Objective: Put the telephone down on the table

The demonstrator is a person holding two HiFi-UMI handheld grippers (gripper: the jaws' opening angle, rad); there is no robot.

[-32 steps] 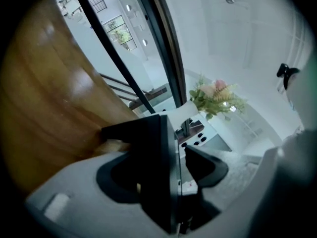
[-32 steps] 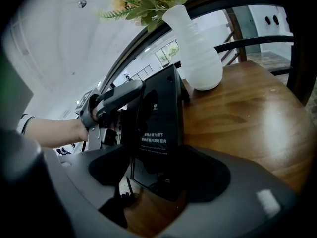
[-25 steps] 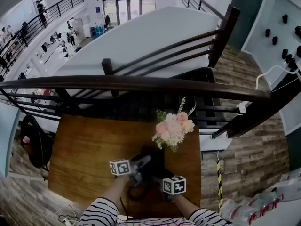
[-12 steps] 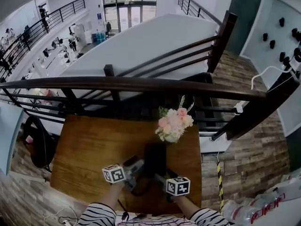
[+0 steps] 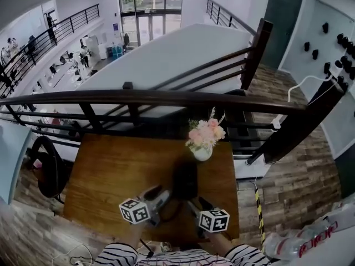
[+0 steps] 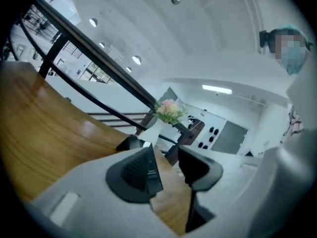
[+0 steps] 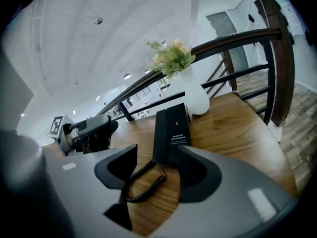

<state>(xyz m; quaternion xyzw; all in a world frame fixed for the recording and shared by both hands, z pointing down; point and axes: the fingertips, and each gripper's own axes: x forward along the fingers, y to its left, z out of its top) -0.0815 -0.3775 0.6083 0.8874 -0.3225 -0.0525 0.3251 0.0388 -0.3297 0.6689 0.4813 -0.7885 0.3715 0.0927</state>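
Telephone (image 5: 184, 180) flat on tabletop (image 5: 111, 170), near vase (image 5: 202, 154).
Left gripper (image 6: 171, 175), right gripper (image 7: 163, 170): fingers part-spread, just been closing, pinching nothing.
Risk: coiled cord (image 7: 147, 187) lies below right fingers. A snag there drags telephone off spot, or shoves it into vase, tipping flowers (image 5: 204, 133).

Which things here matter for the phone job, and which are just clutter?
Job:
- telephone, lying flat
- table under it

Just lying about:
- flower vase behind the telephone
- chair left of the table
- railing
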